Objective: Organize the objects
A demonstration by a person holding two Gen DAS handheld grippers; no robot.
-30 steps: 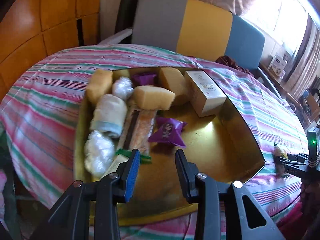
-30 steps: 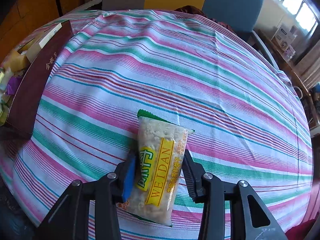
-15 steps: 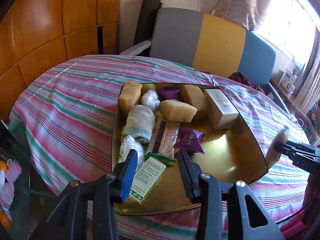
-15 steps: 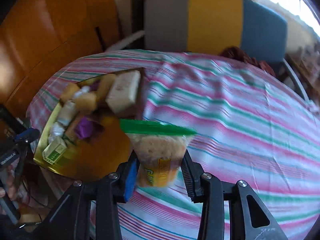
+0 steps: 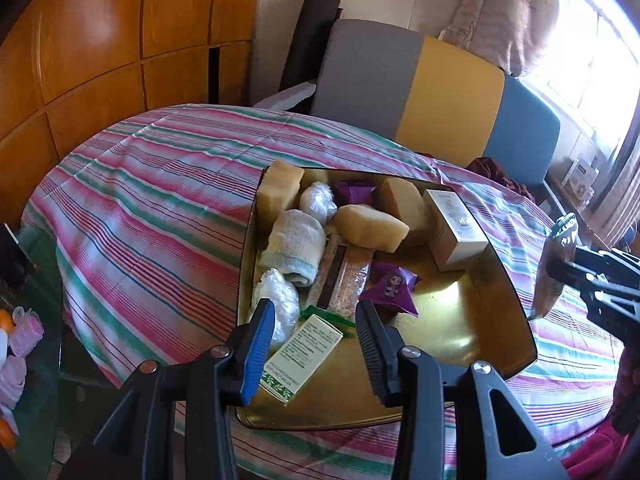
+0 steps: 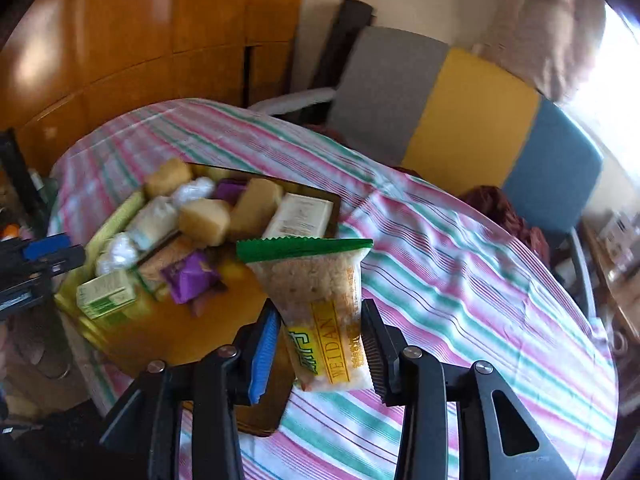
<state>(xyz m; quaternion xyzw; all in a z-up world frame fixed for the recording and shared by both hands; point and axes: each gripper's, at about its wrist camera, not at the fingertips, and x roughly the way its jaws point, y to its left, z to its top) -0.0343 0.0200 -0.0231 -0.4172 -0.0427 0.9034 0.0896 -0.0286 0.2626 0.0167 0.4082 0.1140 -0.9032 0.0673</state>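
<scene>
A gold tray (image 5: 460,320) on the striped tablecloth holds yellow sponge blocks (image 5: 370,226), a rolled towel (image 5: 294,242), purple packets (image 5: 390,286), a white box (image 5: 454,226) and a green-white box (image 5: 304,354). My left gripper (image 5: 314,320) hovers open over the tray's near end, above the green-white box, touching nothing. My right gripper (image 6: 320,332) is shut on a clear snack packet (image 6: 320,280) with a green top seal and yellow label. It holds the packet in the air by the tray's (image 6: 168,332) right edge. The left wrist view shows that packet (image 5: 548,276) at the far right.
The round table's cloth (image 6: 460,280) spreads bare to the right of the tray. A grey, yellow and blue chair (image 5: 420,92) stands behind the table, with wooden panels (image 5: 100,40) on the left. Small items sit on a low surface (image 5: 16,344) at the far left.
My right gripper lifted the snack packet off the cloth and carried it up and left to the tray's edge. My left gripper's jaws widened and drew back from the tray.
</scene>
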